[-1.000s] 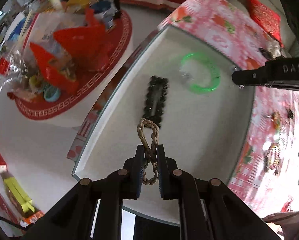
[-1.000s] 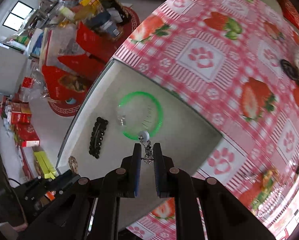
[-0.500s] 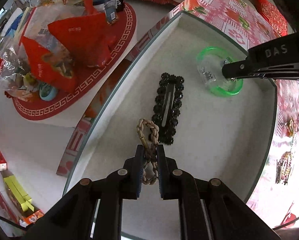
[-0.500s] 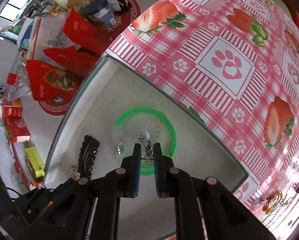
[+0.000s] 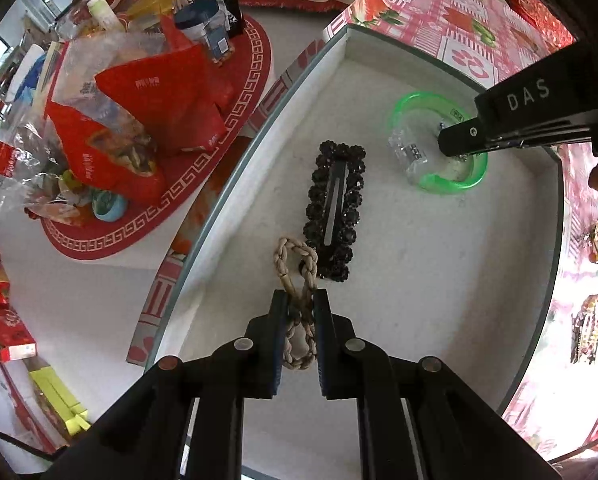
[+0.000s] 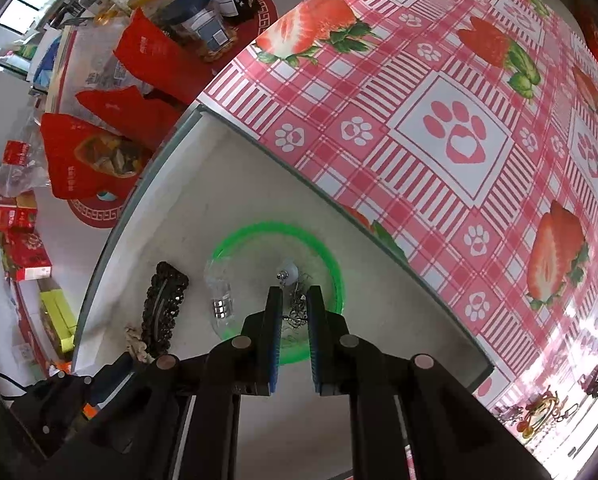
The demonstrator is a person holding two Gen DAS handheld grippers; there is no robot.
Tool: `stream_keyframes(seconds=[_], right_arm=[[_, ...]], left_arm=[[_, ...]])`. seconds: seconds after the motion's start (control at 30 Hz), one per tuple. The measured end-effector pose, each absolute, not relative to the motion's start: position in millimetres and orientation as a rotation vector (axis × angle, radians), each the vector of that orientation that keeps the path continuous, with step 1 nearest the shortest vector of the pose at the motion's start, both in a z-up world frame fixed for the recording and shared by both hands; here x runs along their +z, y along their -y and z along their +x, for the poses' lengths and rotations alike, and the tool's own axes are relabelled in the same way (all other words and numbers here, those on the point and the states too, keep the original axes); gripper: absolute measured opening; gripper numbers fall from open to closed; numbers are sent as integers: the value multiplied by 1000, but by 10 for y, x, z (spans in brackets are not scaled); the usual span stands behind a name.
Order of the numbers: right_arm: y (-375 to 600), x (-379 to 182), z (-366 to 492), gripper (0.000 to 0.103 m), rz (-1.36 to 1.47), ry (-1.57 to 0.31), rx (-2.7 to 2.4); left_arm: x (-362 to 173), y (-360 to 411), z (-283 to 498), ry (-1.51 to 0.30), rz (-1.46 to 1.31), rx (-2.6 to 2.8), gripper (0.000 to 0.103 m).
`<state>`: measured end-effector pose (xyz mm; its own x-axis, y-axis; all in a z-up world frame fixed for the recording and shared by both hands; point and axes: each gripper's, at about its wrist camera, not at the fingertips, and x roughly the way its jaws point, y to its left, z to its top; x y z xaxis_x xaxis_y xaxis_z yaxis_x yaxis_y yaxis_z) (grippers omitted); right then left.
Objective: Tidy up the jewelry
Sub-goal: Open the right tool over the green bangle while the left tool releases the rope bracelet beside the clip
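Note:
My left gripper [image 5: 300,300] is shut on a beige braided band [image 5: 295,276], low inside the white tray [image 5: 439,288], its loop lying next to a black beaded hair clip [image 5: 335,212]. A green bangle [image 5: 439,144] lies further right in the tray. My right gripper [image 6: 293,294] is low over the bangle [image 6: 331,264], its jaws slightly apart around a thin silver chain with a pearl [image 6: 290,270] that now lies inside the bangle. The right gripper also shows in the left wrist view [image 5: 459,142]. The clip [image 6: 165,304] and band [image 6: 135,340] show in the right wrist view.
The tray's rim [image 6: 147,168] sits at the edge of a pink strawberry tablecloth [image 6: 459,120]. More jewelry lies on the cloth [image 5: 587,320] right of the tray. Beyond the table edge, a red mat [image 5: 179,184] holds red bags and jars.
Both grippers have descended into the tray. The braided band now reaches the tray floor beside the clip. The right jaws have parted a little and the chain has settled inside the bangle.

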<state>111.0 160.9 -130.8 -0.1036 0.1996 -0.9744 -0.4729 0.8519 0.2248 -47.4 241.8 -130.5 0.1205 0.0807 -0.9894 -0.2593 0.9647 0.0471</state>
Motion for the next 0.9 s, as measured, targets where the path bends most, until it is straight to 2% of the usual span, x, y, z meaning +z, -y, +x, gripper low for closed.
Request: stream_keyframes(seconds=[0.07,0.1,0.13,0.2,0.57,0.63,0.67,0.7,0.87,0.9], right_arm=[[-1604,-1296,1087,17,-211,-1582,575],[-1591,-1284,1086,24,-202,-1581,577],[-1577,-1266,1077,37,-191,-1577,580],[-1535,-1211,1066,51,-159,-1567,589],[-1083,-775,1022,53,-38,-1526,565],[-1028,-736,964,53,-37,-1531,557],[-964,-719,927,53,-41,-1537,549],[-929,-703,885,53,-40,-1539,543],[-702,-627,744,54,6,-1554,505],[-645,-607,714,57,18,-1555,497]], left_arm=[[-1289,-2409,-481,-1432,-136,260,19],[-1279,-2405,-481,-1433,-131,262,19],[-1267,-2405,-484,-1432,-128,263,19],[-1241,-2393,-482,-1431,-116,266,19],[-1109,-2371,-503,-1455,-122,235,20],[-1060,-2345,-506,-1458,-103,241,65],[-1012,-2330,-513,-1444,-86,259,97],[-942,-2315,-520,-1417,-65,277,101],[-796,-2209,-467,-1424,-28,238,101],[-781,-2195,-456,-1430,-26,230,101]])
